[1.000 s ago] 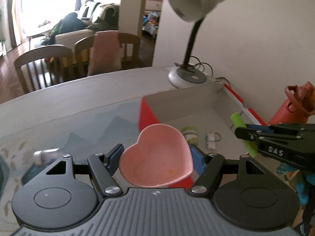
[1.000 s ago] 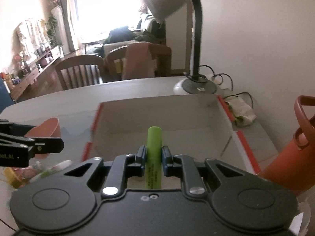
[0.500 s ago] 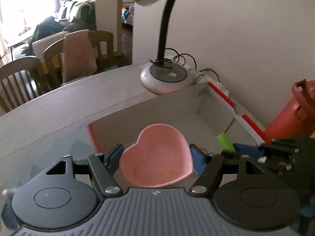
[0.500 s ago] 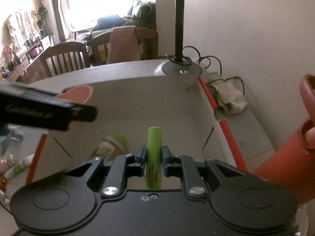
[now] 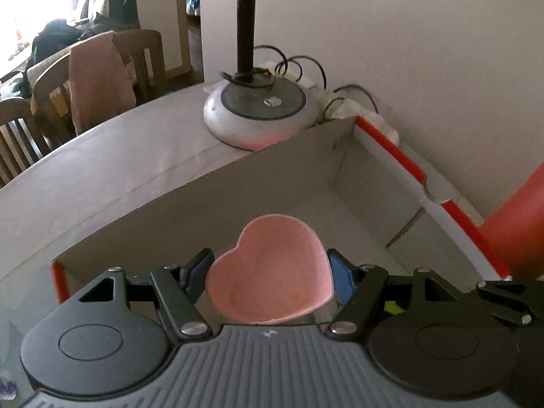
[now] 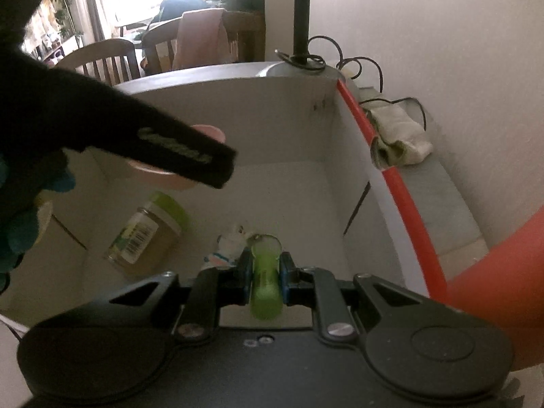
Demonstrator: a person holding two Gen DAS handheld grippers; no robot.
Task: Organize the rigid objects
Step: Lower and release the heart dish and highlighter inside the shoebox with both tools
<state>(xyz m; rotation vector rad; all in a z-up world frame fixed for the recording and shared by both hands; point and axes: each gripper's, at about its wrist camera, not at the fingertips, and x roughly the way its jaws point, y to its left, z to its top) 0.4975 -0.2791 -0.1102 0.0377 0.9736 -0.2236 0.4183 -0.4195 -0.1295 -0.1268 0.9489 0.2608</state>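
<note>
Left tongs [image 5: 268, 272] clamp one pink heart dish [image 5: 270, 282]; right tongs [image 6: 266, 273] clamp one green tube [image 6: 266, 280].

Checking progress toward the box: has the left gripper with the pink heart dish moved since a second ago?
Yes. The left gripper, jaws on the pink heart dish, has travelled toward the lamp base and over the cardboard box, which looms larger.

Heart-shaped dish [image 5: 268, 268]: matt pink plastic, faintly speckled. Box [image 5: 306, 156]: matt grey cardboard, glossy red rim tape. Green tube [image 6: 266, 282]: smooth translucent plastic. Jar [image 6: 146, 234]: clear glass, paper label, green plastic lid. Lamp base [image 5: 258, 115]: smooth glossy plastic. Chairs [image 5: 142, 57]: wood.
</note>
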